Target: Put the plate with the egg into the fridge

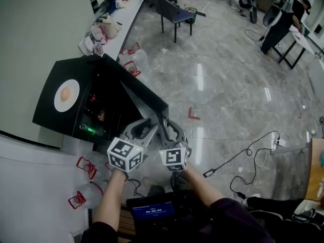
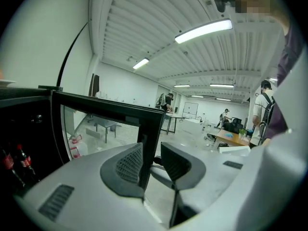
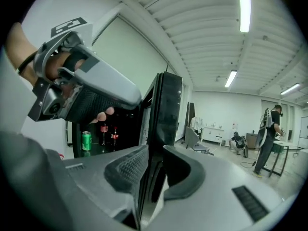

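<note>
A white plate (image 1: 67,95) with a brown egg (image 1: 65,93) lies on top of the black mini fridge (image 1: 48,116). The fridge door (image 1: 147,99) stands swung open, with bottles (image 2: 21,160) and a green can (image 3: 86,141) showing inside. My left gripper (image 1: 144,129) is at the door's free edge, and its jaws (image 2: 150,160) are shut on the door frame (image 2: 150,129). My right gripper (image 1: 170,131) sits just beside it. The door edge (image 3: 166,109) runs between its jaws (image 3: 155,165), and a gap shows at the right pad.
Clear water jugs with red handles (image 1: 86,192) stand left of my arms, and others (image 1: 135,59) behind the fridge. A counter with bags (image 1: 109,27) runs along the wall. A chair (image 1: 174,14), floor cables (image 1: 253,156) and a person at a table (image 1: 283,19) are farther off.
</note>
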`<state>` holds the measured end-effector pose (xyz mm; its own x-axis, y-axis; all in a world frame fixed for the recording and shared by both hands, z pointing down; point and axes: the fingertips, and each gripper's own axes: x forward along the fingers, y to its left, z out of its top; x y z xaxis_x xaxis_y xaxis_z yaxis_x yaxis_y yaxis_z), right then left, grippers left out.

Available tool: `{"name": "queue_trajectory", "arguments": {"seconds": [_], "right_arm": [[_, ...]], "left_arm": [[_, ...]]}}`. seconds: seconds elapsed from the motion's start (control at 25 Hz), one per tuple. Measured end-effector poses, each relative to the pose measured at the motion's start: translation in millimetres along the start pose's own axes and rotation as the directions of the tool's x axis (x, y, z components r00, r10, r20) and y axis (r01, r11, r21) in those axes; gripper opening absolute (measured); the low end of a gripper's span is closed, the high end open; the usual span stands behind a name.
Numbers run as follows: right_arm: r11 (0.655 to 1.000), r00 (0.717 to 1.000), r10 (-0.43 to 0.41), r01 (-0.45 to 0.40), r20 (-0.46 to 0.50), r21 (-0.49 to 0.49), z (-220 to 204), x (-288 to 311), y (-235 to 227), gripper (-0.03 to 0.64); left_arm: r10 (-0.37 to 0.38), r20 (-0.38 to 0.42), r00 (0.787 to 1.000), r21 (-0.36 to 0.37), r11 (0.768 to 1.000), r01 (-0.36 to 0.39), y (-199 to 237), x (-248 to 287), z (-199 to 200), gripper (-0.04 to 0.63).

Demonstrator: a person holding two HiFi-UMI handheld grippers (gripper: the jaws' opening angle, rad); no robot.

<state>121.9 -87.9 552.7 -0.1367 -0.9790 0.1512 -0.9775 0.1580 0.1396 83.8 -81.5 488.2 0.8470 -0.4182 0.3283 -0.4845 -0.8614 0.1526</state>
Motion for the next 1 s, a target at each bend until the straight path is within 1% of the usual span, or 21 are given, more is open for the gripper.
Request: {"name": "queue_trajectory", "arguments": {"seconds": [0.04,0.16,0.32,0.44,0.56,0.76,1.0], "right_arm": [[1.000,1.000,-0.007,0.007,-0.008,0.005,-1,3,-11,0.096],[0.999,1.000,-0.016,0.017,-0.025,0.030,-3,16,-46,0.091],[0.998,0.998,0.021,-0.017,-0.063,0.056,-8,42,-91,0.089],[0.997,0.994,0.053,-0.047,-0.091,0.058,-11,65,-125,0.090],[0.996,0.992,0.062,-0.054,-0.114,0.066,-10,90,-158,0.091],[0.995,0.990,0.054,-0.042,-0.133,0.086,-10,136,-199,0.089],[0.994,0.987,0.063,-0.048,-0.151,0.099,-10,176,-225,0.089]], "left_arm": [[0.022,0.010,1.000,0.002,1.000,-0.022,2,2,3,0.081],[0.085,0.046,0.995,-0.011,0.996,-0.084,10,8,9,0.081],[0.171,0.075,0.982,-0.034,0.985,-0.169,21,19,11,0.081],[0.206,0.089,0.974,-0.038,0.978,-0.204,21,27,13,0.081],[0.240,0.096,0.966,-0.045,0.971,-0.236,23,31,17,0.081],[0.324,0.106,0.940,-0.089,0.945,-0.316,46,32,20,0.081],[0.403,0.105,0.909,-0.120,0.913,-0.391,70,37,23,0.081]]}}
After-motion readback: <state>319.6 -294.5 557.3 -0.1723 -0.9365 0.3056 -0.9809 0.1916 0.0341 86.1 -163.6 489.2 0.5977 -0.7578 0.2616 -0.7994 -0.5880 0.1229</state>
